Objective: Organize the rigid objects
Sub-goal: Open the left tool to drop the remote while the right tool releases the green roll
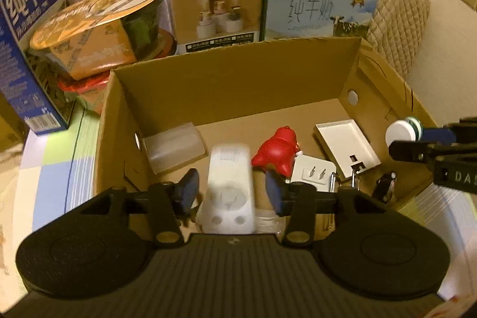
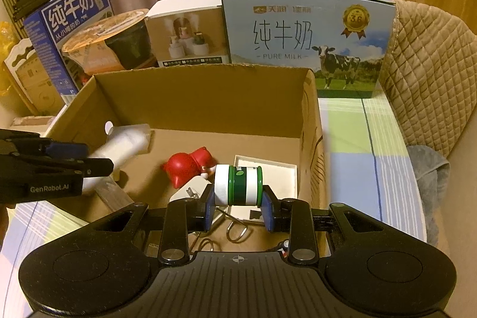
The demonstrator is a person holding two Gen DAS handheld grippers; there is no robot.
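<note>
Curtained room, checked cloth under an open cardboard box (image 2: 190, 97). Right gripper (image 2: 237, 209) is clamped on a green-and-white jar (image 2: 238, 184), held over the box's near right part. Left gripper (image 1: 231, 192) stands with jaws apart either side of a white power adapter (image 1: 228, 192), pads clear of it, inside the box's near edge. Red toy (image 1: 278, 151) lies mid-box.

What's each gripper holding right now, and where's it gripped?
Right gripper clamps the green-and-white jar by its ends. Left gripper holds nothing.
</note>
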